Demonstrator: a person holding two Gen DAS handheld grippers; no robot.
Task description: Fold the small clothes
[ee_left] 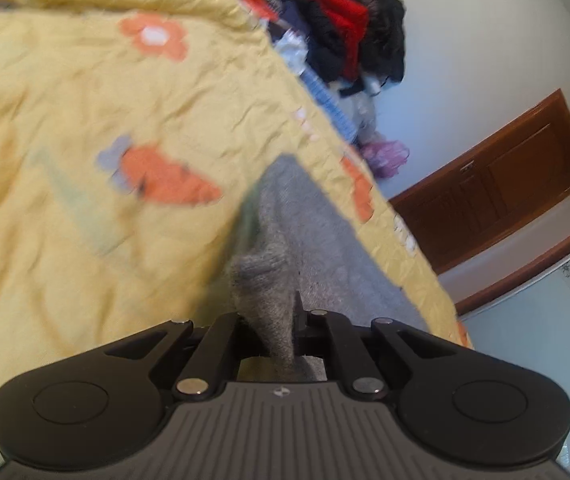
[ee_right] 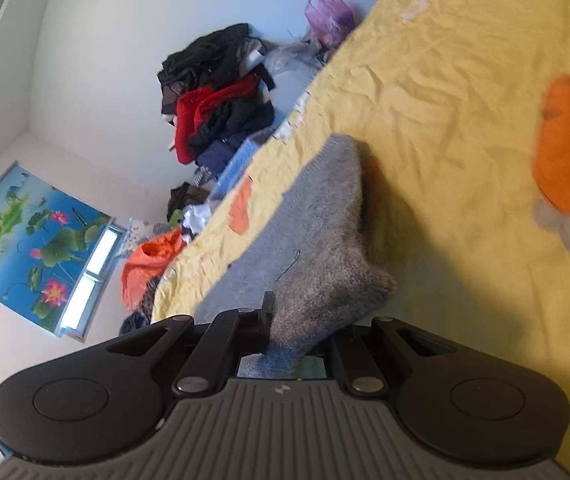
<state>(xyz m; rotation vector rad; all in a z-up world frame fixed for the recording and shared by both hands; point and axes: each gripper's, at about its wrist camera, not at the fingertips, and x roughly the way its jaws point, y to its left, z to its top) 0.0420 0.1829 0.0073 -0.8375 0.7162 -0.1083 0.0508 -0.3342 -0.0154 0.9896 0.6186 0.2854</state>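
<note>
A grey knitted garment lies on the yellow bedsheet printed with orange carrots. My left gripper is shut on a bunched edge of the grey knit, which rises between its jaws. In the right wrist view the same grey garment stretches away over the sheet. My right gripper is shut on another bunched edge of it. The fingertips of both grippers are hidden by the cloth.
A pile of black, red and dark blue clothes lies past the bed's far edge, also in the right wrist view. An orange cloth and a purple bag lie there too. A brown wooden cabinet stands by the wall.
</note>
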